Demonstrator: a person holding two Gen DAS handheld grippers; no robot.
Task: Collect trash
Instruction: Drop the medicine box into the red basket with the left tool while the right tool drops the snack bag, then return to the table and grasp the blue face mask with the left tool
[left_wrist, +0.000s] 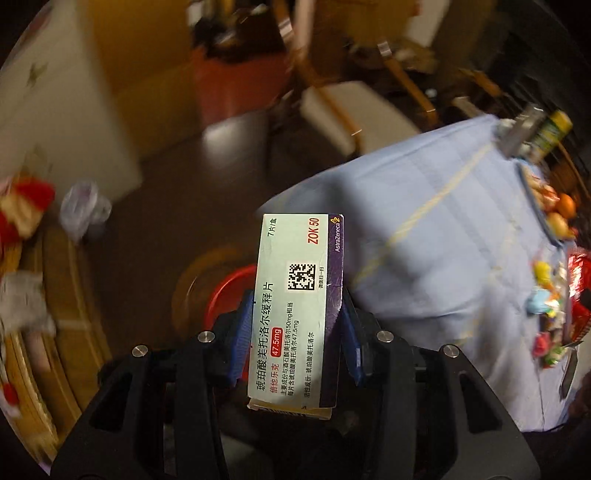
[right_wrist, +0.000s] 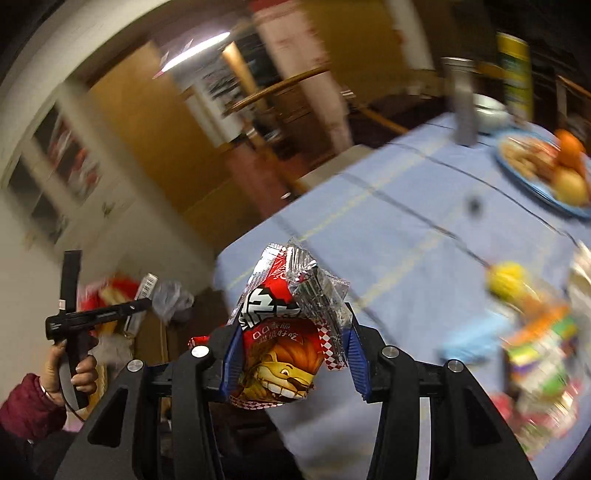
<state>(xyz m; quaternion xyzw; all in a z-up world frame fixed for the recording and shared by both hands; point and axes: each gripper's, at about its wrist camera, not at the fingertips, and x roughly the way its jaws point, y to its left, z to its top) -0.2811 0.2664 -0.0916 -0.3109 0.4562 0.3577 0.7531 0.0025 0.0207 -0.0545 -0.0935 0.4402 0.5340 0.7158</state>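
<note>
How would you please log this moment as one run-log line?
left tool: shut on medicine box | right tool: shut on snack wrapper | below left: red bin | blue-clothed table: litter remains

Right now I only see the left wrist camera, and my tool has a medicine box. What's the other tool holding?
Observer: The right tool is shut on a red snack bag with a cartoon lion on it.
Operator: Is the bag open?
Observer: Yes, its top is torn and the silver lining shows.
Operator: Who's holding my tool?
Observer: I see only a hand in a dark red sleeve. It grips the handle of the left tool, which holds your medicine box.
</note>
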